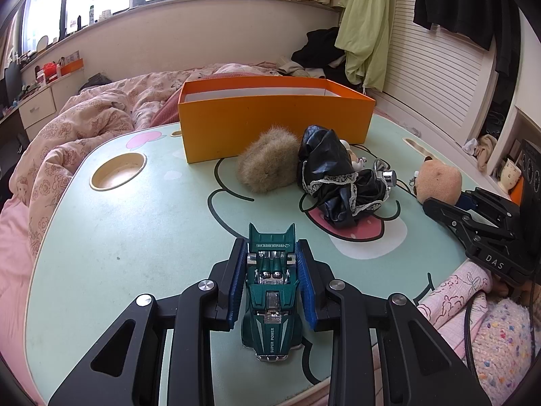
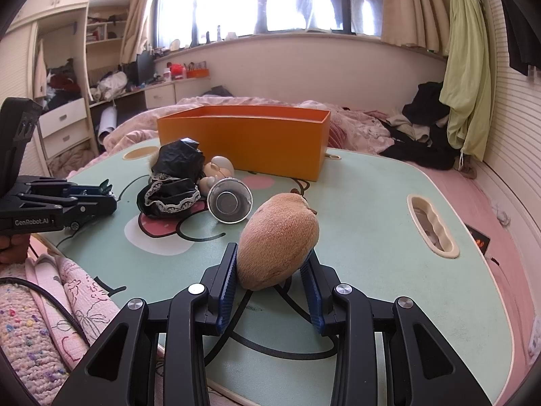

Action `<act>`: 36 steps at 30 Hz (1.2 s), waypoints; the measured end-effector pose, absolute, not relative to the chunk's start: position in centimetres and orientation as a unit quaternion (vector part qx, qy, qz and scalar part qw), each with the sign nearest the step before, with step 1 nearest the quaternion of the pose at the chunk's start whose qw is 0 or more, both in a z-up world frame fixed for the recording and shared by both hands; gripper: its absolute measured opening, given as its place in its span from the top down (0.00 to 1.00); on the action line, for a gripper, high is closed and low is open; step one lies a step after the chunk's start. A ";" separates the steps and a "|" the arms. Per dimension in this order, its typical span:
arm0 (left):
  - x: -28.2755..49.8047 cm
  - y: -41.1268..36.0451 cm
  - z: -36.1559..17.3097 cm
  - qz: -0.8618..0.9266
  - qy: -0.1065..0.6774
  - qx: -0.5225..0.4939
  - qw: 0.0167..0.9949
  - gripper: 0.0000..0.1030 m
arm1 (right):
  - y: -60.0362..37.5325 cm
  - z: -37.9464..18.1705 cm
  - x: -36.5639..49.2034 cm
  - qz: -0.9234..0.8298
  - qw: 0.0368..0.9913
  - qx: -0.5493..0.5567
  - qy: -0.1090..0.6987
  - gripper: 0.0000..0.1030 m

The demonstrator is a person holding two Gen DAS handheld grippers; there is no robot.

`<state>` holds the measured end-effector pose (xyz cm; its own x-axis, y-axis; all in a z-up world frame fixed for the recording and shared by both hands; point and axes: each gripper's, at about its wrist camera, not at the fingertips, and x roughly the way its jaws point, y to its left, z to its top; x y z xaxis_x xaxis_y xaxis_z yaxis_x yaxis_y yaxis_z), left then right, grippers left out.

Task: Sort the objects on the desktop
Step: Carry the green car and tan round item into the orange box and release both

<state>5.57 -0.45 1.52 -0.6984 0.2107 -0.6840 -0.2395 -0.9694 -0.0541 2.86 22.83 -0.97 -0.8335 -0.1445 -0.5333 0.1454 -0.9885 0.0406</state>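
My left gripper (image 1: 272, 253) is shut on a green toy car (image 1: 272, 291) just above the mint-green lap table (image 1: 135, 237). My right gripper (image 2: 272, 257) is shut on a tan plush toy (image 2: 279, 240), low over the table. An open orange box (image 1: 270, 125) stands at the table's far side; it also shows in the right wrist view (image 2: 250, 138). In front of it lie a furry beige ball (image 1: 267, 164) and a doll in a black lace dress (image 1: 334, 176). The left gripper (image 2: 84, 196) shows at the left of the right wrist view.
A clear suction cup (image 2: 230, 203) lies beside the doll (image 2: 175, 182). The table has a round cup recess (image 1: 118, 171) and a slot (image 2: 432, 226). A pink duvet (image 1: 67, 135) and clothes surround the table; a black cable (image 2: 50, 301) runs near its front edge.
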 end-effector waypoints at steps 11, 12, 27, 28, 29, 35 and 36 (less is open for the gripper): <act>2.0 0.2 9.5 0.939 0.005 -0.307 0.158 0.71 | 23.4 6.4 -2.4 -0.946 0.121 0.296 -0.046 0.68; 1.0 0.5 10.5 0.941 0.008 -0.299 0.160 0.71 | 23.4 7.2 -3.7 -0.945 0.126 0.297 -0.053 0.68; -7.7 -0.9 11.3 0.946 -0.027 -0.300 0.118 0.34 | 24.1 8.4 -10.7 -0.943 0.098 0.301 -0.098 0.34; -7.0 -1.0 11.2 0.946 -0.024 -0.302 0.118 0.34 | 24.2 8.5 -9.7 -0.945 0.095 0.297 -0.098 0.34; -6.4 -1.1 11.0 0.944 -0.021 -0.307 0.117 0.34 | 24.3 8.5 -8.8 -0.946 0.093 0.293 -0.098 0.34; -0.7 -1.1 8.1 0.929 -0.023 -0.349 0.123 0.34 | 23.4 6.4 -2.8 -0.946 0.087 0.304 -0.074 0.33; 0.3 -1.0 7.5 0.926 -0.019 -0.357 0.123 0.34 | 23.2 5.7 -1.9 -0.945 0.085 0.308 -0.070 0.33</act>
<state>0.27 -0.97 7.47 -0.7149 0.2404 -0.6566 -0.2135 -0.9692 -0.1224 -1.94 23.24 5.69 -0.7962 -0.2037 -0.5697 0.1175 -0.9758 0.1847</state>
